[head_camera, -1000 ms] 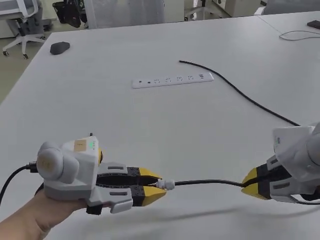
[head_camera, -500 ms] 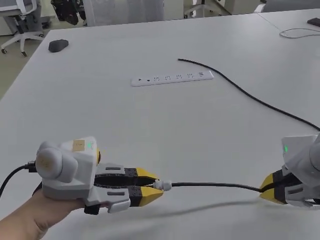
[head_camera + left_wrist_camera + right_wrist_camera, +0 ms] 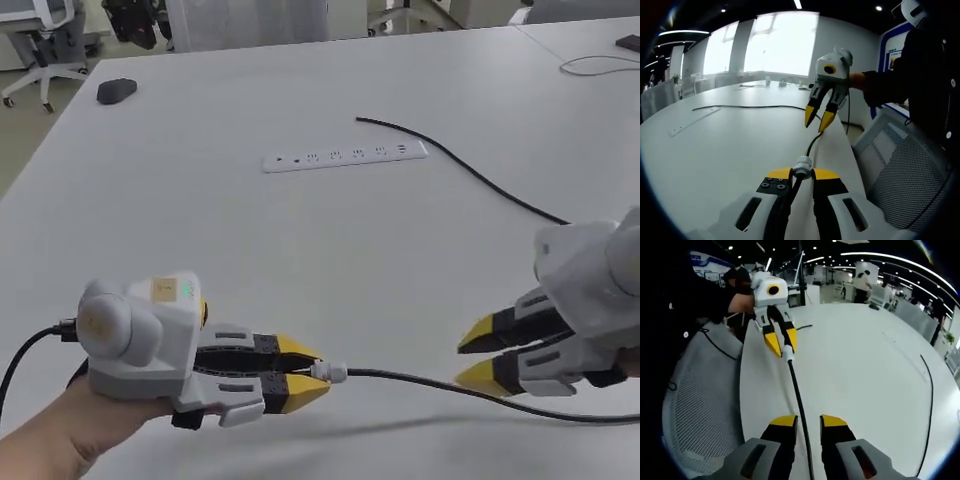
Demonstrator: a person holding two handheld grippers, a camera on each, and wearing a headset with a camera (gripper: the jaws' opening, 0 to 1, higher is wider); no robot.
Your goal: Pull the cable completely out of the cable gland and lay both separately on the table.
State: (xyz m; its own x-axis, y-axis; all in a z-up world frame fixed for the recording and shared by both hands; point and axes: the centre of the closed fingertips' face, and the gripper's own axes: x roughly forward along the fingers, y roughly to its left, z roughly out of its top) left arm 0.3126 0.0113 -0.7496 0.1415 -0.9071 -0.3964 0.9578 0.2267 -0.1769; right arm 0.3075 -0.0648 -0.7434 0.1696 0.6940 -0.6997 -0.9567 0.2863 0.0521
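Note:
A small white cable gland [image 3: 332, 373] sits pinched in the yellow tips of my left gripper [image 3: 318, 372] at the lower left, just above the table. The black cable [image 3: 430, 380] still enters the gland and runs right, sagging toward the table under my right gripper [image 3: 462, 364]. That gripper is open and holds nothing. In the left gripper view, the gland [image 3: 801, 166] lies between the jaws of my left gripper [image 3: 802, 175] and the cable [image 3: 811, 145] leads to the open right gripper [image 3: 816, 119]. In the right gripper view, the cable [image 3: 796, 390] passes loosely between the spread jaws of my right gripper [image 3: 809, 421].
A white power strip [image 3: 345, 157] lies mid-table, with a second black cable [image 3: 470, 172] curving from it toward the right. A dark mouse [image 3: 117, 91] rests at the far left. A thin white lead [image 3: 600, 66] lies far right. The table's near edge is just below the grippers.
My right gripper has opened and let go of the cable, then shifted back to the left. The cable now droops lower. My left gripper has stayed put with the gland.

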